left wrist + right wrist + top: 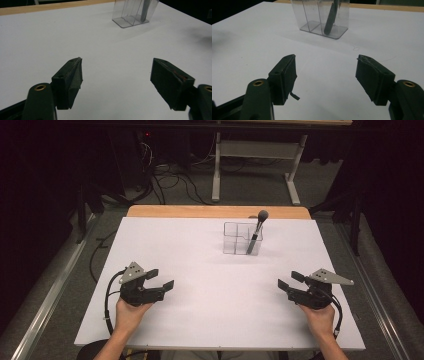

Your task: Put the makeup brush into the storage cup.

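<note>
Left gripper (161, 278) rests at about 8 o'clock on the white tabletop (210, 300), jaws spread wide with nothing between them. Right gripper (290, 280) sits at about 4 o'clock, likewise wide open and empty. Both point inward toward the middle of the sheet, well apart from the work.

The makeup brush (256, 233) stands tilted in the clear organiser (239, 239) at roughly 1 o'clock from the tabletop centre, handle down in the right-hand compartment, dark bristle head leaning over the far rim.

Judgement on the step in hand: a reach for the brush appears to be pending. The right gripper is the nearer and better placed. Recommended approach: come in above the rim, close on the handle just below the head, and lift along the handle's own lean so the light organiser is not dragged or tipped. The left gripper could steady the near wall.

Not verifiable: in the left gripper view and the right gripper view the organiser (322, 17) is cut off at the top, so the brush head is unseen there. The clear dividers make the compartment count hard to read. The far tabletop edge shows bare wood (215, 211); beyond is dark.
</note>
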The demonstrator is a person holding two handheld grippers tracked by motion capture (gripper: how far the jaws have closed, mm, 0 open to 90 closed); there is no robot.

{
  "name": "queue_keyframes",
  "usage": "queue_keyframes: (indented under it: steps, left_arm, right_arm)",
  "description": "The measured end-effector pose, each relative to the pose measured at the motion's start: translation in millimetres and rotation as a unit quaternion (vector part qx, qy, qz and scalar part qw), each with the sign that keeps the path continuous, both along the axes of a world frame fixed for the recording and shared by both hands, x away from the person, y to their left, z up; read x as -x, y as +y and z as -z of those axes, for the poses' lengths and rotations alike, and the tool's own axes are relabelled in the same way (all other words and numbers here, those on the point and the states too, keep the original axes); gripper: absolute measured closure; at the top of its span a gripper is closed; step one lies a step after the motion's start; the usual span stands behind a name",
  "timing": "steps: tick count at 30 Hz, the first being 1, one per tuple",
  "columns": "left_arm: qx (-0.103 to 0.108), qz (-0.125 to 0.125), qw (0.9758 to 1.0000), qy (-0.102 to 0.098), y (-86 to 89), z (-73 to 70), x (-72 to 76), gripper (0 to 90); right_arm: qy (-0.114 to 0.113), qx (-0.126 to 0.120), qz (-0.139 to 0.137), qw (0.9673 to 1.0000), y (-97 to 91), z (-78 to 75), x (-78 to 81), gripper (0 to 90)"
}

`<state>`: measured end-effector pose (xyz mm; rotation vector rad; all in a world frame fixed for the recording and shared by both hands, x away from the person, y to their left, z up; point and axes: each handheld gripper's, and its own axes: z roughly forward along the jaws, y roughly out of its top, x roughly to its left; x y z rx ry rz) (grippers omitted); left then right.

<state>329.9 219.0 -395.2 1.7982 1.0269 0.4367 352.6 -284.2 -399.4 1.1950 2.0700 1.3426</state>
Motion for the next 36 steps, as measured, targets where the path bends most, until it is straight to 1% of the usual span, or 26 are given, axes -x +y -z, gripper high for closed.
queue_keyframes:
  steps: [3,6,9,11,14,17,18,25,33,36]
  left_arm:
    - [0.000,0.000,1.0000,0.000,-0.1,0.4,0.0,26.1]
    - [0.002,-0.002,1.0000,0.000,0.5,0.5,0.0,26.2]
    - [0.002,-0.002,1.0000,0.001,0.7,0.9,-0.7,26.1]
    - [0.001,-0.002,1.0000,0.002,0.5,1.2,-0.8,26.1]
    - [0.002,-0.002,1.0000,0.002,0.6,1.3,-0.6,26.1]
    - [0.005,-0.004,1.0000,0.002,1.7,1.4,-1.1,26.1]
    - [0.005,-0.004,1.0000,0.003,2.0,1.5,-1.4,26.1]
    - [0.005,-0.005,1.0000,0.002,2.0,1.3,-1.1,26.1]
    - [0.003,-0.004,1.0000,0.003,1.5,1.5,-1.7,26.2]
    - [0.003,-0.004,1.0000,0.003,1.7,1.5,-2.2,26.2]
  right_arm:
    - [-0.004,0.003,0.006,1.0000,-1.2,0.9,-0.1,34.6]
    - [-0.002,-0.001,0.010,0.9999,-1.6,1.9,0.2,34.4]
    - [0.002,0.000,0.009,1.0000,-1.0,3.3,0.7,34.2]
    - [-0.001,0.003,0.007,1.0000,-0.3,4.0,0.0,34.0]
    - [0.000,0.005,0.011,0.9999,-0.7,4.1,-0.4,33.9]
    - [-0.003,0.003,0.014,0.9999,-2.6,4.2,-0.3,33.9]
    - [-0.001,0.001,0.018,0.9998,-2.7,3.9,0.6,33.9]
    - [-0.004,0.005,0.013,0.9999,-1.2,4.1,0.5,33.8]
    - [-0.007,0.006,0.018,0.9998,-1.1,3.4,1.9,34.1]
    - [-0.012,0.007,0.016,0.9998,-1.7,3.0,2.3,34.2]
